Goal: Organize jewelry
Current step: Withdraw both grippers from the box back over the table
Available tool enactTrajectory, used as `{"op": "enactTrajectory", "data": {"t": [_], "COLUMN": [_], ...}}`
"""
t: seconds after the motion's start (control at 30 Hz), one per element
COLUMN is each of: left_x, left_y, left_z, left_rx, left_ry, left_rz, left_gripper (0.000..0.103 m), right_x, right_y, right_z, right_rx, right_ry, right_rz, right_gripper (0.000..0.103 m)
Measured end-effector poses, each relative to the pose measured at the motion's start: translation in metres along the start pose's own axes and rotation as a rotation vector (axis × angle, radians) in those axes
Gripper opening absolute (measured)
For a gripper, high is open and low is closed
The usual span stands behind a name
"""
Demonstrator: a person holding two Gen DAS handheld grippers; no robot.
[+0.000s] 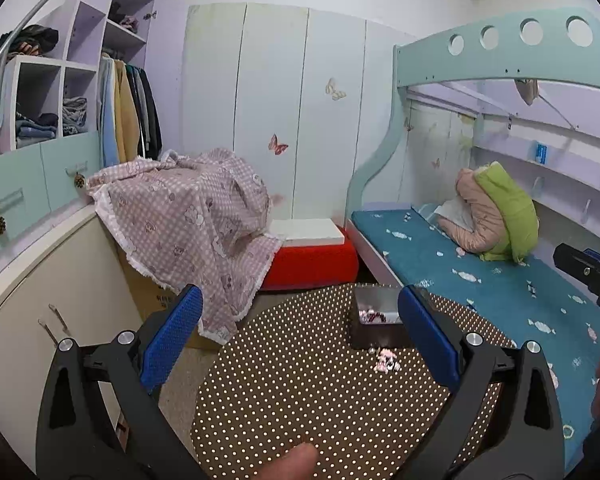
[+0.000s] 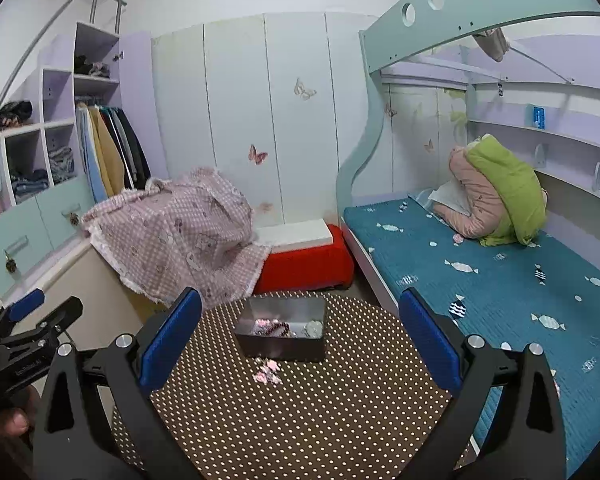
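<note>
Pink beaded jewellery piece is lying just before the dark rectangular metal box on the polka-dotted table; right gripper and left gripper are hovering, jaws spread, empty; advisable: descend squarely, pinching gently.

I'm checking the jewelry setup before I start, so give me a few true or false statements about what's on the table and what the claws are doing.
1. Both claws are open and empty: left claw, right claw. True.
2. The dark box has its lid shut. False: it is open, with jewelry inside.
3. A small pink jewelry piece lies on the polka-dot table in front of the box. True.
4. The right claw grips the pink piece. False: it lies on the table, untouched.
</note>
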State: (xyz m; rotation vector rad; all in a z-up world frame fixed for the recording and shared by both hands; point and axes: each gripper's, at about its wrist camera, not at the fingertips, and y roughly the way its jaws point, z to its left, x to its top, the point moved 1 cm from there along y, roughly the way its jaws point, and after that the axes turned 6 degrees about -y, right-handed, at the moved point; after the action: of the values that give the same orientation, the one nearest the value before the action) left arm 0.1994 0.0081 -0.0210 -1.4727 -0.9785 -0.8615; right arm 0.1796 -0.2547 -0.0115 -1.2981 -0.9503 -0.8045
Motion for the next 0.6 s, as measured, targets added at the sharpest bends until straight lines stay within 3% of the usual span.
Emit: {"op": "enactTrajectory", "data": {"t": [0.47, 0.6], "left_x": [-0.044, -0.054], "left_y": [0.059, 0.081], "left_z": [0.0, 0.0], "left_rx": [0.011, 0.022], "left_ry": [0.013, 0.016], "left_rz": [0.164, 0.206], "left_gripper": [0.098, 0.098], "right_x": [-0.086, -0.104], "right_y": [0.127, 0.16], "right_z": [0.009, 0.021], "right_rx": [0.069, 0.116], "right_ry": [-0.065, -0.109], "right_rz": [0.366, 0.439], "right_gripper": [0.095, 0.076]}}
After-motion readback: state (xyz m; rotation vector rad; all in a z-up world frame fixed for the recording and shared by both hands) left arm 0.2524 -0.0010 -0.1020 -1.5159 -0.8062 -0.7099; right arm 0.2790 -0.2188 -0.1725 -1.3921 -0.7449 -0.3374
